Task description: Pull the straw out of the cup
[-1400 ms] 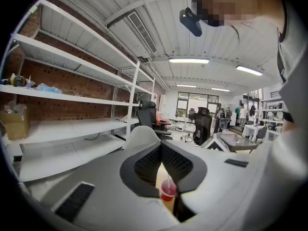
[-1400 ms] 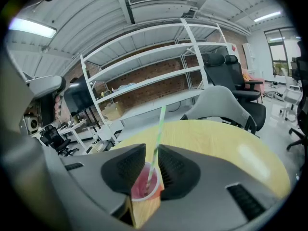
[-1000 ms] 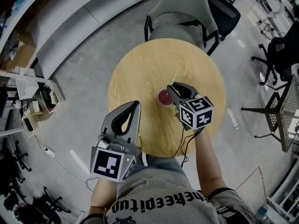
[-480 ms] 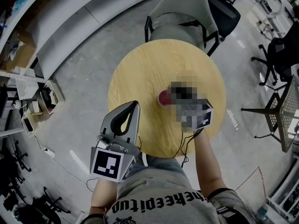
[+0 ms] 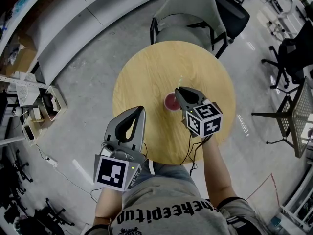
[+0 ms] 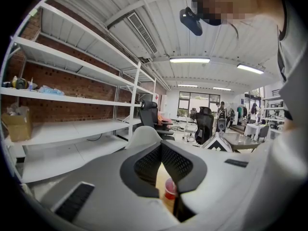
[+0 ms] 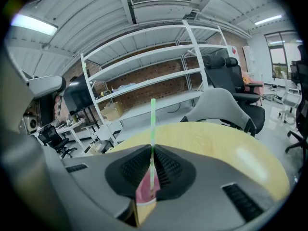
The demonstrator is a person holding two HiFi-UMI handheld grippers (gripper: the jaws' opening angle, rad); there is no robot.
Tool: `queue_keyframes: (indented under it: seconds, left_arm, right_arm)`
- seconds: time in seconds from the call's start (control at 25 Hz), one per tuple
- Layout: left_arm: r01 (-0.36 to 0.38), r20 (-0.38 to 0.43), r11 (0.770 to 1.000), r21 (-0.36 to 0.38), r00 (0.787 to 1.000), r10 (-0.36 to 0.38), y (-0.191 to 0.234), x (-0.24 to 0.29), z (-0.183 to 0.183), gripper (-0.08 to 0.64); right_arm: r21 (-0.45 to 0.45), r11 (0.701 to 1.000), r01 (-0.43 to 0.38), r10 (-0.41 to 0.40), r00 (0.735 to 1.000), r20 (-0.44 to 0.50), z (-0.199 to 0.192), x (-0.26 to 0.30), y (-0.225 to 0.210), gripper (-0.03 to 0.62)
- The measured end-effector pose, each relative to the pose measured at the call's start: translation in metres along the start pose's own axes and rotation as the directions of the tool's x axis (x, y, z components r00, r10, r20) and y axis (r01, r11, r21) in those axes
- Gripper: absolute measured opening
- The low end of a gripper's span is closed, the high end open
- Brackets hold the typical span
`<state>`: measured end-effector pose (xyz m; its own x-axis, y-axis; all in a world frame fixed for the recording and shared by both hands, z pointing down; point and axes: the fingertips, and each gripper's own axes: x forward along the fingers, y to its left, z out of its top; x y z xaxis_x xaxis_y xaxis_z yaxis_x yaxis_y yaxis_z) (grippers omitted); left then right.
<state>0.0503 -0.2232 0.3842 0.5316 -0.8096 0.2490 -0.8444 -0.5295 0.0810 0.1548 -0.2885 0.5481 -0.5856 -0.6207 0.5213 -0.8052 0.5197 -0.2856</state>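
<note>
Green straw (image 7: 153, 121) pinched by right gripper (image 7: 152, 152) jaws just closing, left gripper (image 6: 161, 144) jaws together

Round wooden table (image 5: 146, 77), grey chair (image 5: 190, 13), concrete floor (image 5: 83, 111), white shelving (image 6: 72, 129), brick wall (image 6: 82, 83), ceiling strip lights (image 6: 189, 60)

**A:** Left gripper (image 6: 161, 143): your jaw tips meet, with nothing pinched between them.

**B:** And through the loop under the tips?

**A:** You're looking at a red cup (image 6: 170, 190) on the wooden table (image 6: 162, 176), clear of the pads. White shelving (image 6: 72, 95) stands at left, against a brick wall (image 6: 57, 83).
</note>
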Motion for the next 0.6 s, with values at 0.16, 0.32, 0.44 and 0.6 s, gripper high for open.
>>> queue_keyframes:
  seconds: [0.16,0.32,0.44,0.6]
  left_arm:
    - [0.008,0.011,1.000,0.003,1.000,-0.008,0.003,-0.005,0.005,0.025]
    - [0.018,0.018,1.000,0.008,1.000,-0.018,0.000,-0.008,0.007,0.025]
    - [0.028,0.026,0.999,0.017,0.999,-0.028,-0.003,-0.010,0.010,0.025]
    - [0.046,0.036,0.999,0.026,0.998,-0.047,-0.005,-0.015,0.011,0.025]
  right_arm:
    - [-0.012,1.000,0.009,-0.009,1.000,0.014,0.008,-0.003,0.006,0.034]
    - [-0.013,1.000,0.020,-0.020,0.999,0.037,0.015,-0.010,0.010,0.034]
    - [-0.014,0.999,0.030,-0.029,0.998,0.054,0.020,-0.016,0.012,0.034]
    - [-0.015,0.999,0.047,-0.045,0.996,0.072,0.023,-0.023,0.017,0.034]
